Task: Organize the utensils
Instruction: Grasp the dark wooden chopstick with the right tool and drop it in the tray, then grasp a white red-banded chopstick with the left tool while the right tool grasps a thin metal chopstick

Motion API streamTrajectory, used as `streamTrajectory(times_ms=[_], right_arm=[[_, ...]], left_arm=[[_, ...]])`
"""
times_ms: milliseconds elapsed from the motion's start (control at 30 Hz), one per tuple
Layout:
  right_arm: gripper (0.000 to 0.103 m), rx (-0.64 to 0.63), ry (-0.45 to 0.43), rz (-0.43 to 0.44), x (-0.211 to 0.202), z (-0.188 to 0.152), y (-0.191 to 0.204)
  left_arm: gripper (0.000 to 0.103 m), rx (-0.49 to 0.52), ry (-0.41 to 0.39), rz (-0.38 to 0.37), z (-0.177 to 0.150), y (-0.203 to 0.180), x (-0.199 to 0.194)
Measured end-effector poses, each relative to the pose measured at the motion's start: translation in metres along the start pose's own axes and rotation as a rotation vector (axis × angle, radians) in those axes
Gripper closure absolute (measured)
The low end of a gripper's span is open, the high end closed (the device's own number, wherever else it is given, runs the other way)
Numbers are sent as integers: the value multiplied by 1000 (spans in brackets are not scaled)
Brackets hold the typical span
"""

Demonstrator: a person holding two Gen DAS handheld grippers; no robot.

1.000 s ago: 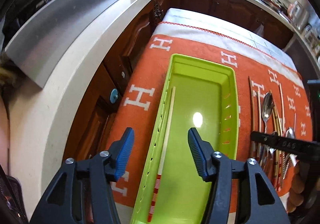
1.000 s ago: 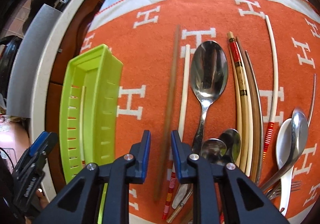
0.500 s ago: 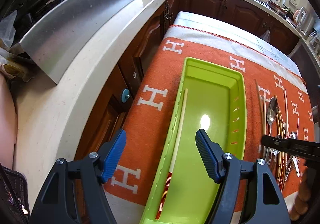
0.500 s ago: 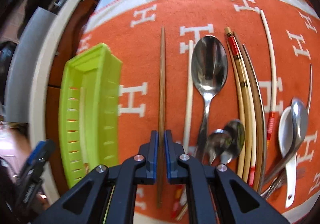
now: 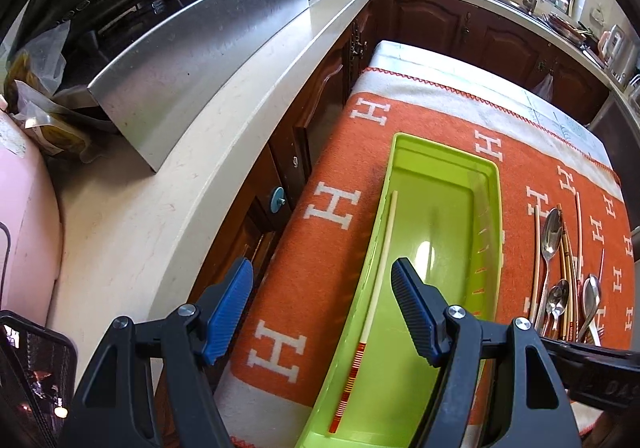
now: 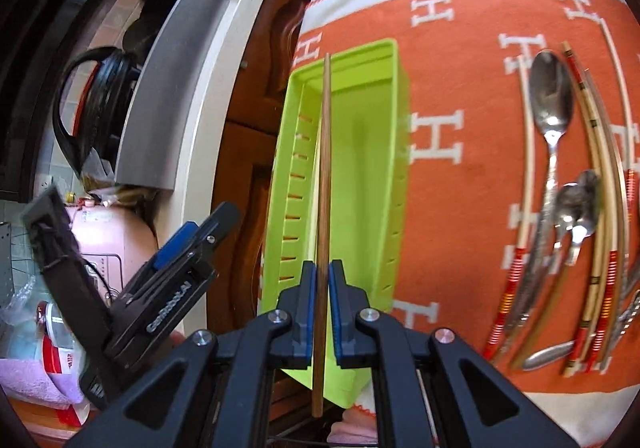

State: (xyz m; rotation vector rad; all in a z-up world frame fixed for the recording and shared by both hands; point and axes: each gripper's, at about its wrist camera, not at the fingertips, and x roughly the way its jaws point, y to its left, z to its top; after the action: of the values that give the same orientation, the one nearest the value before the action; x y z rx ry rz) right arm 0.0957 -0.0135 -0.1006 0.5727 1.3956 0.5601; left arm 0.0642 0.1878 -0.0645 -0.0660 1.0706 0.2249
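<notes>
My right gripper [image 6: 319,288] is shut on a brown wooden chopstick [image 6: 325,168] and holds it lengthwise above the lime-green tray [image 6: 392,152]. The tray [image 5: 490,232] lies on the orange cloth and holds one cream chopstick with a red-striped end [image 5: 376,288]. My left gripper [image 5: 322,308] is open and empty, hovering over the tray's near left edge; it also shows in the right wrist view [image 6: 176,248]. The remaining utensils, several chopsticks and spoons [image 6: 568,208], lie in a row on the cloth to the right of the tray.
The orange cloth with white H marks [image 5: 340,208] covers a small table. A white countertop [image 5: 192,184] with a steel splash panel [image 5: 192,60] runs along the left, with dark wood cabinets [image 5: 460,24] between and behind. A pink appliance [image 5: 24,240] stands at the near left.
My right gripper closed on the brown chopstick, lifted it off the cloth and carried it left over the green tray. My left gripper drew back and stayed open.
</notes>
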Motion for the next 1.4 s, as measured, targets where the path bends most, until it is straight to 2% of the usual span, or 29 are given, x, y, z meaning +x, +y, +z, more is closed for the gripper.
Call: streamTrajectory(times_ms=[167,367,467,600,833,1067,1267,1400], right_arm=[[87,-29,-11,-41,-2,-4,-5],[87,-27,-46,-72,-23,-2,-23],[87,-31,-94,-115,-41,0,-34],[79,-55,-161,-177,-68,-1,-49],[78,-108,-273,-281,-111,-9,-68],[78,-89,-357,-330,-139,-18,-94],[78,-66,-374,-344,-144,-27,-119],[78,-65,-369,-342,-143,-33,-135]], left_arm=[[33,16,12,19,-4,1,1],[33,44,31,-5,-7,-8,4],[33,61,32,-24,-8,-16,2],[33,82,36,-81,-7,-32,-2],[33,141,41,-211,-9,-78,-14],[33,246,55,-277,-16,-137,-13],[49,292,113,-300,-22,-173,8],[66,296,167,-278,-23,-189,33]])
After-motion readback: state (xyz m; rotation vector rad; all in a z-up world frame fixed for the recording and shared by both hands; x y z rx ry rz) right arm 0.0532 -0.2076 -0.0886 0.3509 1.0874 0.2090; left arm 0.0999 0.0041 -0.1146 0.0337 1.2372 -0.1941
